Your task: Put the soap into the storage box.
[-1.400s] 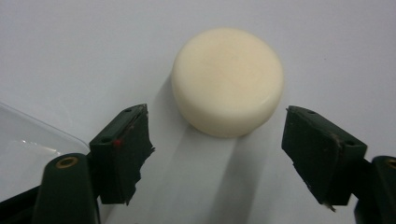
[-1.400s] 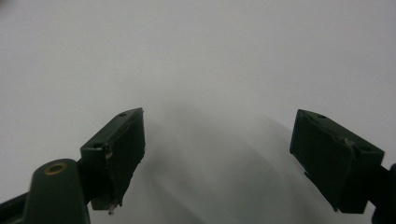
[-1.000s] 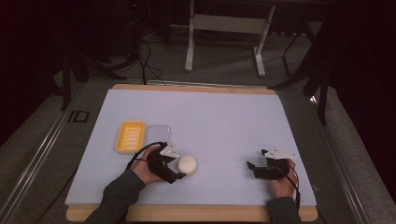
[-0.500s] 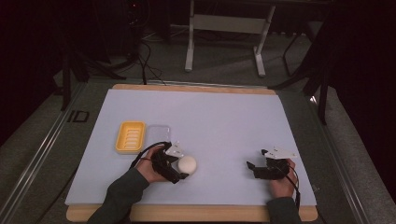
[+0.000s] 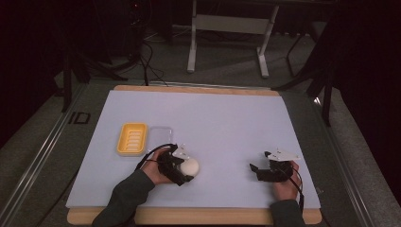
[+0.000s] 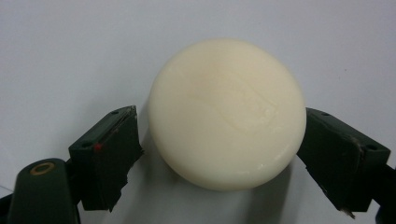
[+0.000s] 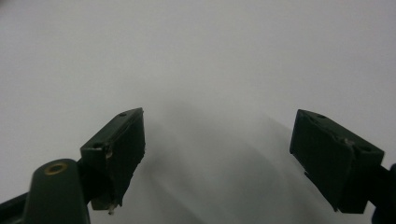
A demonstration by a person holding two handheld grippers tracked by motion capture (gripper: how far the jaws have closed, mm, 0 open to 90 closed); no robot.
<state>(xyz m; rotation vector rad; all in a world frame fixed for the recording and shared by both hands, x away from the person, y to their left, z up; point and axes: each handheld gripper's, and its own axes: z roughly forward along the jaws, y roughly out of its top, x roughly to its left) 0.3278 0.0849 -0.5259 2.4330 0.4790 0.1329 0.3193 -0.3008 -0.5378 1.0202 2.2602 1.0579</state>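
A round cream bar of soap (image 5: 190, 166) lies on the white mat toward its front left. My left gripper (image 5: 183, 168) reaches it from the left, with the soap (image 6: 227, 114) between its jaws. The jaws of the left gripper (image 6: 219, 122) have just been opening. One pad (image 6: 109, 149) stands a little off the soap, and the other pad (image 6: 334, 149) is right at its edge. My right gripper (image 5: 256, 171) rests at the front right of the mat. In its own view the right gripper (image 7: 218, 122) is open over bare mat with nothing between its jaws.
A yellow ribbed soap dish (image 5: 132, 138) sits left of centre with a clear lid (image 5: 160, 134) beside it. The mat (image 5: 213, 118) covers a wooden board (image 5: 198, 216). Beyond the far edge are a metal stand (image 5: 227, 28) and cables on the floor.
The left hand has shifted slightly at the soap and its jaws look wider around it. The soap has stayed in the same spot. The right hand has not moved.
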